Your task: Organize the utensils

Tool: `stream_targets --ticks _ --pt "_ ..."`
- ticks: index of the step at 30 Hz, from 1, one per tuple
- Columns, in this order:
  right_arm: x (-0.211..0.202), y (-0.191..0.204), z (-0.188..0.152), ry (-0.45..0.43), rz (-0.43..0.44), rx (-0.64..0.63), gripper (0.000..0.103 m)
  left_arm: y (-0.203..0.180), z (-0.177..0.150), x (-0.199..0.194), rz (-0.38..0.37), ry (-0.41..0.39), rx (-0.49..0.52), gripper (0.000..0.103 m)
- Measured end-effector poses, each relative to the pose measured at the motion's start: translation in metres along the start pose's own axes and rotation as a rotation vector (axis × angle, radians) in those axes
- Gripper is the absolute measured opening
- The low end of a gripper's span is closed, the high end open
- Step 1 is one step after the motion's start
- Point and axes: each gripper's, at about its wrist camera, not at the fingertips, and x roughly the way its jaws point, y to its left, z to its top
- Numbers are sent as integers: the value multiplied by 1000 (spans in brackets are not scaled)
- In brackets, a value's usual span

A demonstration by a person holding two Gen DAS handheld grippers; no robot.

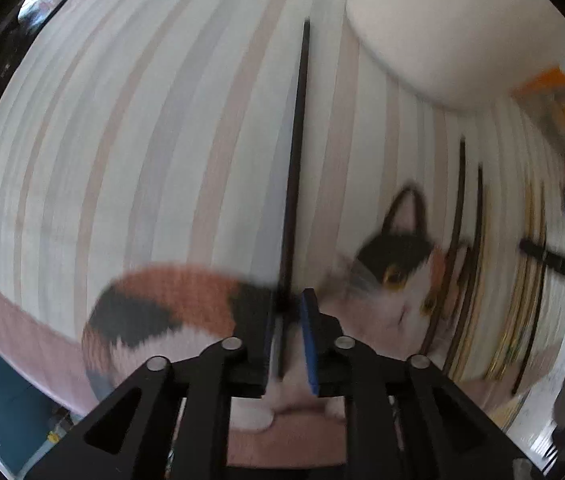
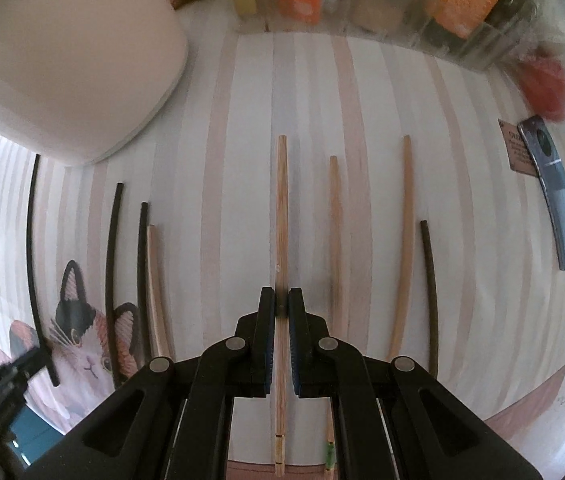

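Right wrist view: the right gripper (image 2: 281,308) has its jaws closed tight on a pale wooden chopstick (image 2: 281,208) lying on the striped mat (image 2: 242,160), with more wooden chopsticks (image 2: 402,240) and dark ones (image 2: 112,260) in parallel rows either side, a white container (image 2: 74,60) beyond. Left wrist view, blurred: the left gripper (image 1: 288,308) has its jaws nearly together around a black chopstick (image 1: 296,160) over the mat's cat picture (image 1: 394,272); whether the pads press it I cannot tell

Both tongs (image 1: 287,312) (image 2: 281,307) nearly closed, downward
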Motion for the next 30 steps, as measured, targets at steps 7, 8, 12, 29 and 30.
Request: stream_targets --ticks 7,8,12,29,30 --pt "3 -3 2 8 -7 6 7 -31 43 8 138 -67 68 21" --pt "8 -15 12 9 -7 6 7 -35 47 8 159 -76 86 21" --pt "9 -15 19 16 -10 9 7 -47 56 11 188 -77 124 19" --pt "-42 -7 20 -120 62 -19 7 -60 -23 -45 79 -240 84 3" --pt "-47 -7 19 -131 68 -22 7 -58 -29 -56 67 -258 67 3"
